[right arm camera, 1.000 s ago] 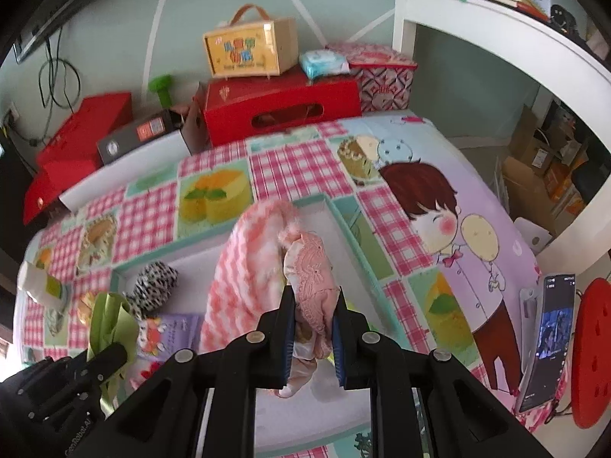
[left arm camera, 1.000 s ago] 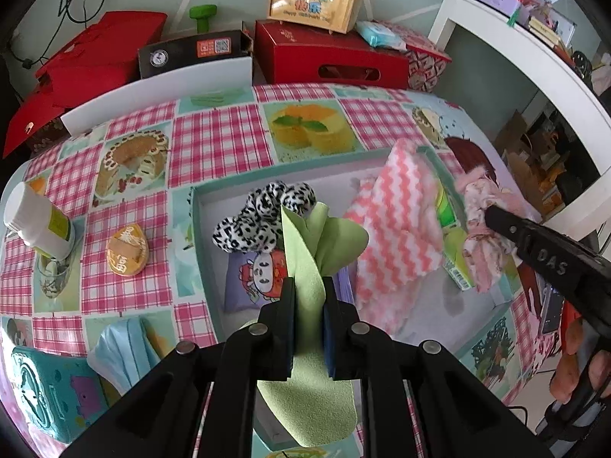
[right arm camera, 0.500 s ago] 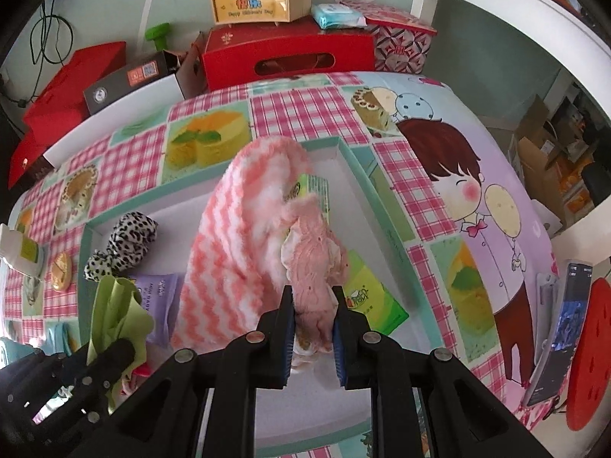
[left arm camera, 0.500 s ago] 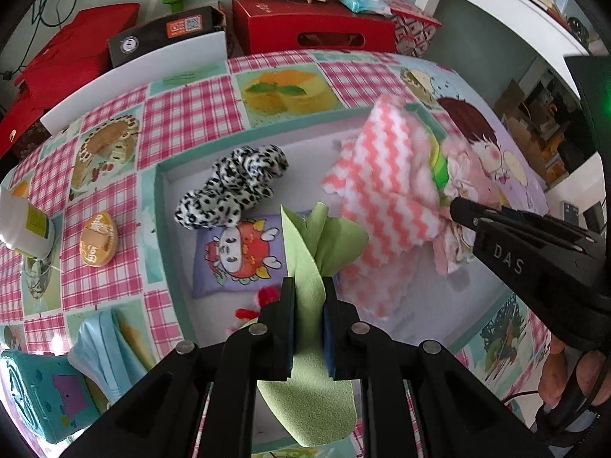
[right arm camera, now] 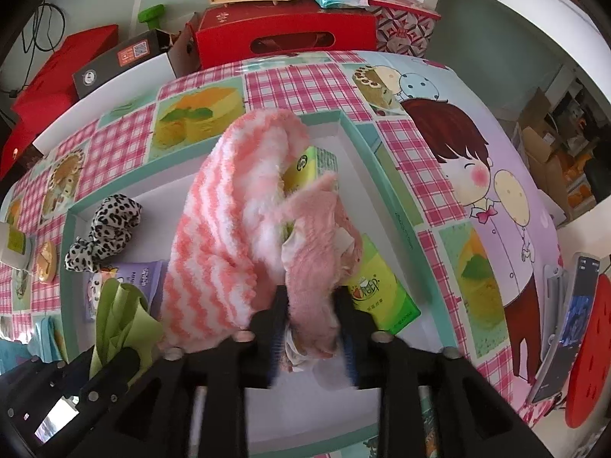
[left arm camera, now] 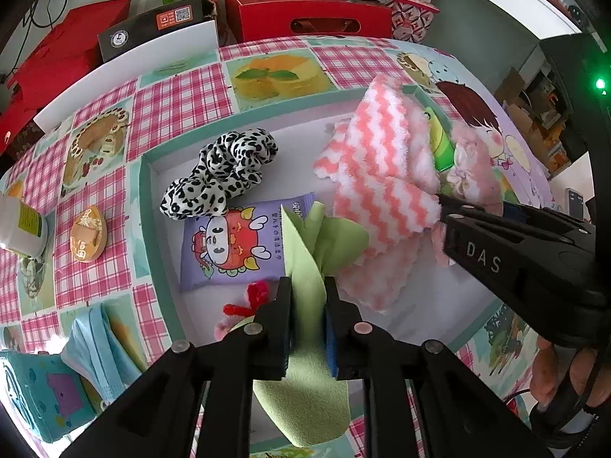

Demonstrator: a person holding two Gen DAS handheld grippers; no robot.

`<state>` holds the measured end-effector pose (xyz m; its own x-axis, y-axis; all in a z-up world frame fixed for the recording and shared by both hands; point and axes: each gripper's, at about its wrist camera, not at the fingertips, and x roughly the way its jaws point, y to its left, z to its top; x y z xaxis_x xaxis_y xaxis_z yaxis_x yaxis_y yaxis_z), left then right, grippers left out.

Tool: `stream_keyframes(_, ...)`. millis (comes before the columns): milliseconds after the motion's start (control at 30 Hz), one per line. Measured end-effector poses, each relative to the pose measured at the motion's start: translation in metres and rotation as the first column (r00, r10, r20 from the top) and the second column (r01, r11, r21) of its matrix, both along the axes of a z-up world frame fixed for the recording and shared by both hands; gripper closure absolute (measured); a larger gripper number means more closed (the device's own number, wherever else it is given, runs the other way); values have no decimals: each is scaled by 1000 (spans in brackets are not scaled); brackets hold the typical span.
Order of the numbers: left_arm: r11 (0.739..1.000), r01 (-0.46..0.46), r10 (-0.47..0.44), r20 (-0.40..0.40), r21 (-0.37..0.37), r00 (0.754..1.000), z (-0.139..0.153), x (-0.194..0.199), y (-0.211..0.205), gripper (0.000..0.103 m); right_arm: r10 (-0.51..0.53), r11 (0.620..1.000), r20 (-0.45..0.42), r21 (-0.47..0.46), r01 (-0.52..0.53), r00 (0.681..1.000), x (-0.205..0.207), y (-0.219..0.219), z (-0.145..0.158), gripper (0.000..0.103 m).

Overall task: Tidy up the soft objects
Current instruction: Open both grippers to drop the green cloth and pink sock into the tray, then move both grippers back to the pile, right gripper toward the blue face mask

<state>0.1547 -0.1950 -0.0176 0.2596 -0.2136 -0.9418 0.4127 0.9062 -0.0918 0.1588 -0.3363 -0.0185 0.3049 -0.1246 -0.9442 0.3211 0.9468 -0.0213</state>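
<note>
A teal-rimmed white tray (left arm camera: 147,206) lies on the patterned tablecloth. In it are a leopard-print scrunchie (left arm camera: 225,168), a purple tissue pack (left arm camera: 229,244) and a pink-and-white striped towel (left arm camera: 382,175). My left gripper (left arm camera: 308,297) points down over the tray's near side. Its jaws are opening slightly, and the pads still touch a folded green cloth (left arm camera: 305,252). My right gripper (right arm camera: 310,305) hangs over the tray's right part. Its jaws are opening, blurred and spread, with a fluffy pink cloth (right arm camera: 317,252) loose between them. The pink cloth rests on the towel (right arm camera: 221,236) and a green tissue pack (right arm camera: 378,297).
Left of the tray lie a blue face mask (left arm camera: 95,347), a teal pouch (left arm camera: 38,393), a white bottle (left arm camera: 23,225) and an orange oval piece (left arm camera: 88,233). Red boxes (left arm camera: 305,15) line the back. A phone (right arm camera: 573,324) and a red stool (right arm camera: 592,347) are at the right.
Both grippers have sunk closer to the tray. The right jaws have spread apart around the pink cloth. The left jaws have parted a little on the green cloth.
</note>
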Motion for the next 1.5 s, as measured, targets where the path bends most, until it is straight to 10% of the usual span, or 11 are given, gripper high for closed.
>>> stream_keyframes(233,999,0,1,43,-42,999,23,-5,5,54,-20,1000,73,-1,20,997,-8,-2,25,51)
stream_keyframes(733,989,-94,110,145,-117,983,58,3,42,38,-51,998,218,-29,59,975,-24,-3,74,28)
stream_keyframes(867,984,-146,164,191,-104,968,61,10,56,13,-49,998,206,-34,57,977,-22,-3,71,22)
stream_keyframes(1067,964,-248,263,192,-101,945,58,20,81,11,-45,999,223,-11,48,974,-21,-1,70,0)
stream_keyframes(1500,945,-306,323,173,-117,930,60,25,103,11,-26,999,213,-20,31,977,-18,4,67,0)
